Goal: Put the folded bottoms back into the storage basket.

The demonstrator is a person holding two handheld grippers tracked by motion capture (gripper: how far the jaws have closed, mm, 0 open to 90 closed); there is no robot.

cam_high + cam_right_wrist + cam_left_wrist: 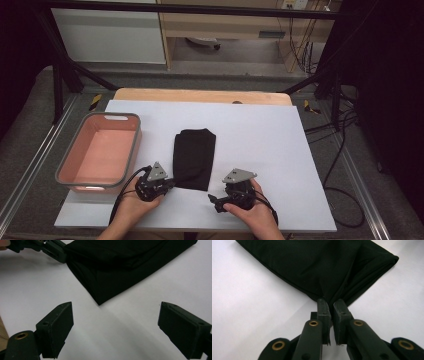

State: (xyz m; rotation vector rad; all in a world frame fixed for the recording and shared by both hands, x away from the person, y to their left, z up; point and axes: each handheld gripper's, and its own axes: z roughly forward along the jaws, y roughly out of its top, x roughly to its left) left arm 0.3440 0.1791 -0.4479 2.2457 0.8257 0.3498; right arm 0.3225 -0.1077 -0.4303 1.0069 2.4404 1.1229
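Folded black fabric cloth (194, 158): left tongs (331, 305) pinch its seven-o'clock corner, pads hiding the tip; right tongs (115, 325) gape empty at five o'clock.

Black cloth (317, 267) runs past the frame's top edge (left gripper view).
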